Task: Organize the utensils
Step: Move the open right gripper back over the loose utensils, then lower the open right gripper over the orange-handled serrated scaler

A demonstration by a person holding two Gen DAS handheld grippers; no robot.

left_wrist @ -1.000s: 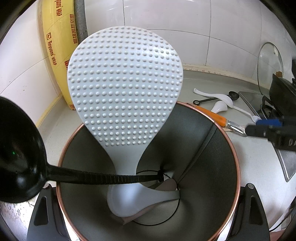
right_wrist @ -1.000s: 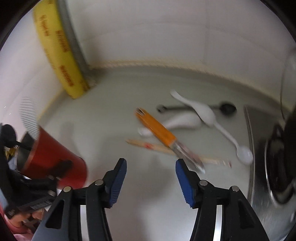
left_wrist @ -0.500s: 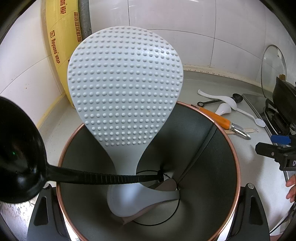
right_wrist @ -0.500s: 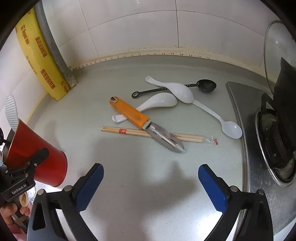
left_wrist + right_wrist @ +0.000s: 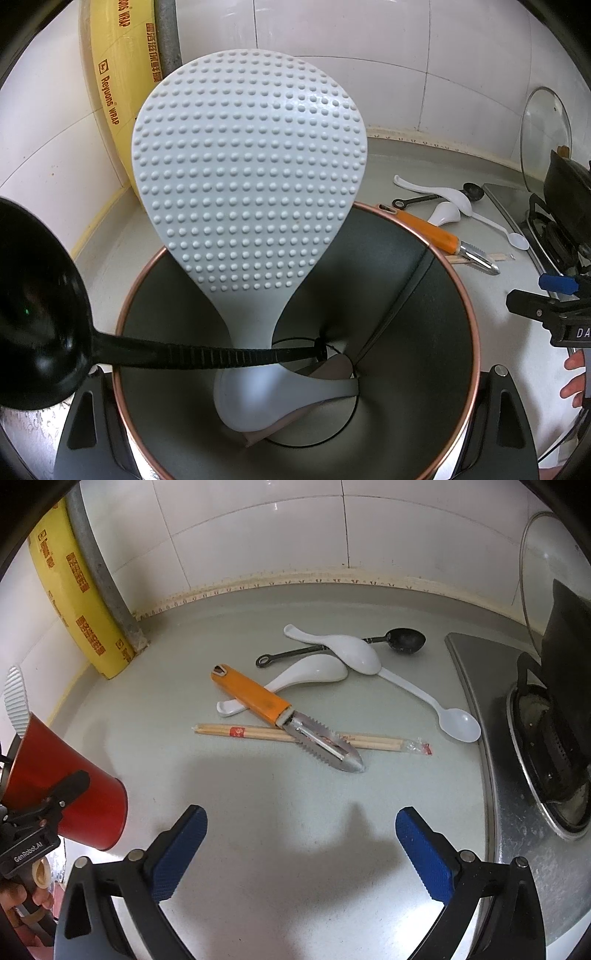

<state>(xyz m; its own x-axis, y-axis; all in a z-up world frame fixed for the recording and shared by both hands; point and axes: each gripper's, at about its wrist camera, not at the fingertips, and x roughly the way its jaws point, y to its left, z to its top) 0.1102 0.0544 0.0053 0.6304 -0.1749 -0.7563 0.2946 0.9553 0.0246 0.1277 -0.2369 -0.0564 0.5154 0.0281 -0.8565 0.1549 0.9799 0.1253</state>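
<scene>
Right gripper [image 5: 301, 840] hangs over bare counter [image 5: 280, 786], blue pads [image 5: 181, 853] spread wide with nothing between them; its jaws have just been opening. Just ahead of it on the counter lies the loose utensil cluster: orange-handled peeler [image 5: 255, 696] with its serrated metal blade crossing a wrapped pair of wooden chopsticks [image 5: 258, 733], peeler handle lying over the handle of a white soup spoon [image 5: 314, 670]. A second white soup spoon [image 5: 343, 648] sits behind, over a black measuring spoon [image 5: 404, 639], and a thin white plastic spoon [image 5: 458, 725] lies to the right near the stove edge [image 5: 491, 738]. Burner and dark pot [image 5: 565, 686] are far right, glass lid [image 5: 543, 554] leaning on the tiled wall. Left gripper [image 5: 295, 424] is clamped on the red cup [image 5: 62, 786], fingers [image 5: 88, 417] on either side of its copper rim; the cup is tilted, mouth toward the left wrist camera, at the counter's left side. Inside the cup stand a white dimpled rice paddle [image 5: 251, 192] and a black ladle [image 5: 33, 339], ladle handle crossing in front of the paddle's neck, ladle bowl hanging out past the rim at left. Yellow wrap roll [image 5: 70, 587] leans in the corner beside a grey pipe [image 5: 99, 572]. The person's fingers show at the edge of both views.
</scene>
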